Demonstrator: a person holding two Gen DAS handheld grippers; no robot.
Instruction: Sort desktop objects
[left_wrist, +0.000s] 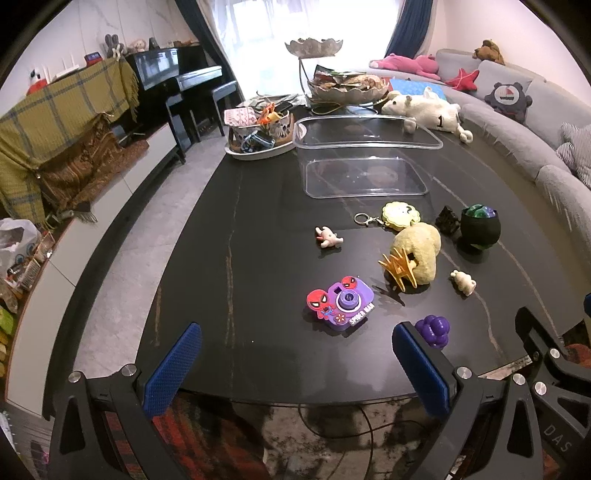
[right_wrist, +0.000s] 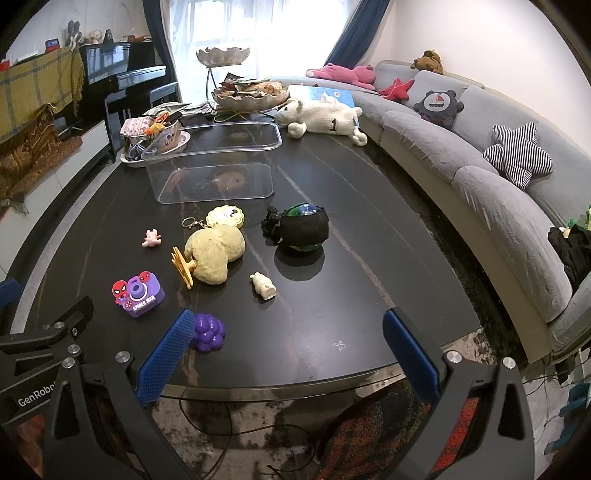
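**Both grippers wide and empty at the near edge, toys ahead**

Blue pads of the left gripper (left_wrist: 297, 363) and the right gripper (right_wrist: 288, 354) frame the near edge of the dark table (left_wrist: 236, 236), jaws spread as wide as they go and nothing between them. Both tilt down toward the tabletop, side by side.

Closest of the toys is the purple grape-like cluster (right_wrist: 208, 332): it lies just beside the right gripper's left pad and just beyond the left gripper's right pad, so it sits in the gap between the two tools, about equally near either. Just beyond it to the left lies the purple toy camera (left_wrist: 340, 304), straight ahead of the left gripper, its long side running left to right. By my judgement that makes the camera the left hand's natural first pick, and the cluster fair for either.

Counted on the table: one cluster, one camera, one small pink figure (left_wrist: 328, 237), one cream figure (right_wrist: 263, 285), one yellow hair claw (left_wrist: 399, 269) touching one yellow sponge-like lump (left_wrist: 419, 251), one yellow keychain (left_wrist: 399, 215), one small black figure (right_wrist: 270, 221), one black ball holder (right_wrist: 304, 229).

One clear plastic bin (left_wrist: 365, 162) stands empty farther back, beyond all the toys, likely the destination.
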